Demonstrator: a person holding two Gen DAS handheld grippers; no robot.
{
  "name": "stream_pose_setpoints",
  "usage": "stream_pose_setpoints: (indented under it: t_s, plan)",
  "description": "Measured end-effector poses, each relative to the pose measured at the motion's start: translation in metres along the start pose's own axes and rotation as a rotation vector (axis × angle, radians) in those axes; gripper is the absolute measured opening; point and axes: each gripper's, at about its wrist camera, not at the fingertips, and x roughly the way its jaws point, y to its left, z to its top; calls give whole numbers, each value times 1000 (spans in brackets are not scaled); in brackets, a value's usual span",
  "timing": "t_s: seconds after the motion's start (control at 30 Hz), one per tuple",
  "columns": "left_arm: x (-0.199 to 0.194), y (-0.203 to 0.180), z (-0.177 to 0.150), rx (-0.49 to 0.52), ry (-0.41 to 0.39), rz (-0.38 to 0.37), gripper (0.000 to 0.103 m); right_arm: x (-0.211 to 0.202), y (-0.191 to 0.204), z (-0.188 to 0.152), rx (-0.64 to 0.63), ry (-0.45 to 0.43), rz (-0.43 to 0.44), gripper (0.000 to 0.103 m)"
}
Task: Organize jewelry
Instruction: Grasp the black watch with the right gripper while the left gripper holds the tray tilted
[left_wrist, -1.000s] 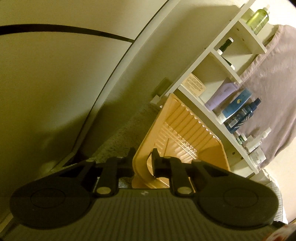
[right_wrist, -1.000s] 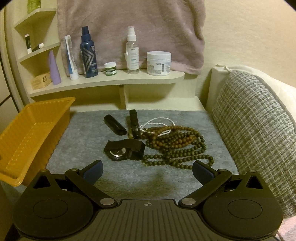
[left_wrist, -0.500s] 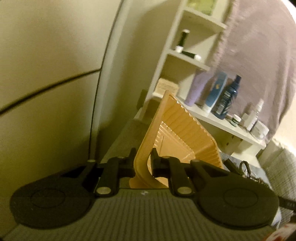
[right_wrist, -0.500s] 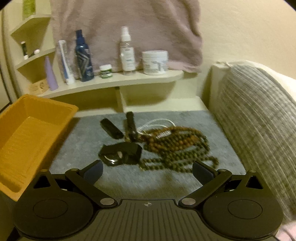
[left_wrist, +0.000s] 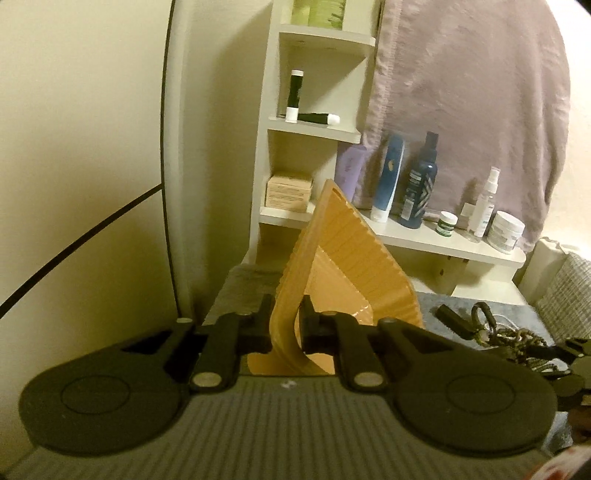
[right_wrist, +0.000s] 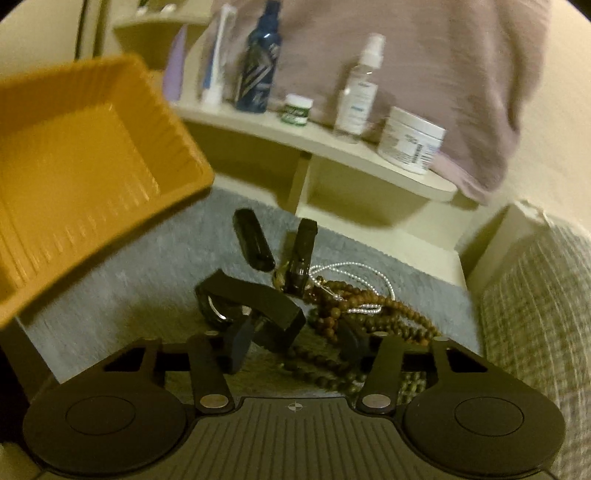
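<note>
My left gripper (left_wrist: 284, 325) is shut on the rim of an orange ribbed tray (left_wrist: 347, 254), held tilted above the grey mat; the tray also shows at upper left in the right wrist view (right_wrist: 85, 162). My right gripper (right_wrist: 295, 343) is low over the jewelry pile, its jaws half closed around a black watch strap (right_wrist: 255, 299) and brown bead necklaces (right_wrist: 369, 314); whether it grips them I cannot tell. A white bead chain (right_wrist: 351, 269) and two black bars (right_wrist: 255, 240) lie behind.
A cream shelf (right_wrist: 332, 147) behind holds bottles and a white jar (right_wrist: 410, 140), with a mauve towel (left_wrist: 461, 92) hung above. A grey woven cushion (right_wrist: 535, 314) bounds the right side. A wall and corner shelving (left_wrist: 314, 129) stand left.
My left gripper swung the tray round and up toward the pile. My right gripper dropped forward onto the jewelry and its jaws narrowed from wide open.
</note>
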Motion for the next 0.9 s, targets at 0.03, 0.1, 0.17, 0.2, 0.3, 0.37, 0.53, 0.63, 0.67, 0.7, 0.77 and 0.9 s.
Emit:
stream_pose_setpoints:
  t_s: [0.03,0.1,0.17,0.2,0.3,0.37,0.53,0.63,0.67,0.7,0.77,0.9]
  plan:
    - [-1,-2,1,-1,0,0,11,3,0,-1,-12,3,-2,44]
    - [0,-4,2,-8,7,-4,11,7,0,-2,-28,7,-8,39]
    - [1,-5,2,-15,14,-5,11,11,0,-2,-35,14,-11,33]
    - [1,-6,2,-14,15,-1,11,12,0,-3,-39,11,-14,28]
    - [1,-8,2,-10,17,7,11,12,1,-2,-32,6,-21,13]
    - [2,-11,2,-1,15,11,11,9,3,0,-25,-10,-35,11]
    - [3,-11,2,0,18,13,11,1,1,11,48,-28,-33,5]
    - [3,-11,2,5,18,11,11,-3,1,21,76,-35,-17,5]
    - [3,-11,2,7,19,11,11,-4,1,24,86,-36,-11,5]
    - [4,-10,2,7,20,11,11,-6,2,26,93,-39,-10,5]
    - [4,-9,2,5,21,10,11,-10,4,32,104,-48,1,5]
    - [4,-8,2,7,21,4,11,-22,11,45,127,-76,58,5]
